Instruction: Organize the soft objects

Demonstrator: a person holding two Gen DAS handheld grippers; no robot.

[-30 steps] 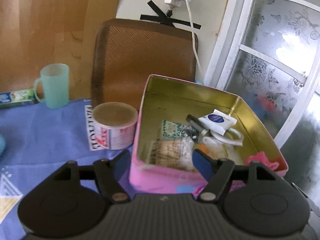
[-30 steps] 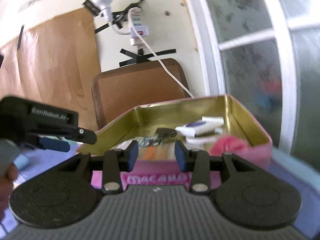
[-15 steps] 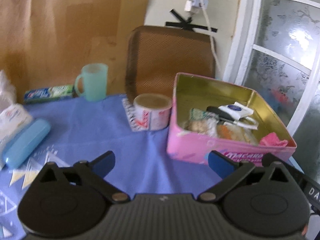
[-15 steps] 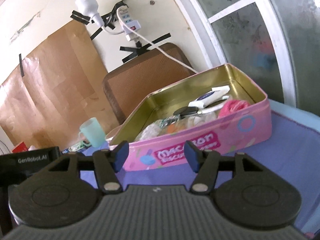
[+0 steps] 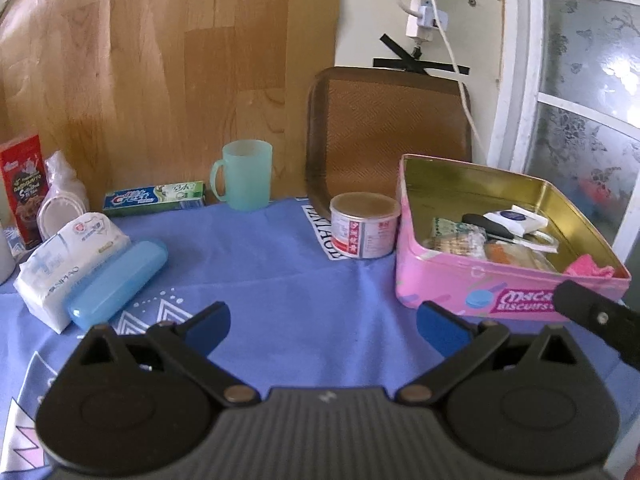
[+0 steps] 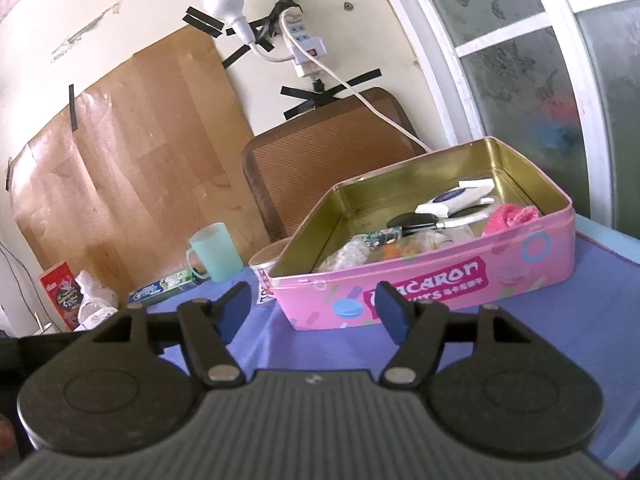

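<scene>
1. Both of my grippers have pulled back from the pink tin (image 5: 460, 284): a second ago the left jaws straddled its near wall, and now they hang over bare blue cloth (image 5: 280, 272) on the worktop.
2. The left gripper (image 5: 322, 322) has its jaws spread as wide as they go, nothing between them; they opened during the pull-back.
3. The right gripper (image 6: 314, 306) has just been opening too; its jaws stand apart and empty, with the tin's front wall just beyond the right jaw.
4. Ahead and left of the left jaws lie a blue case (image 5: 118, 282) and, touching it, a white tissue pack (image 5: 64, 256).
5. Ahead and right, the tin holds a pink soft cloth (image 5: 588, 270) in its near right corner, among packets.
6. Farther off stand a round can (image 5: 364, 230), a green mug (image 5: 244, 174) and a toothpaste box (image 5: 154, 198).
</scene>
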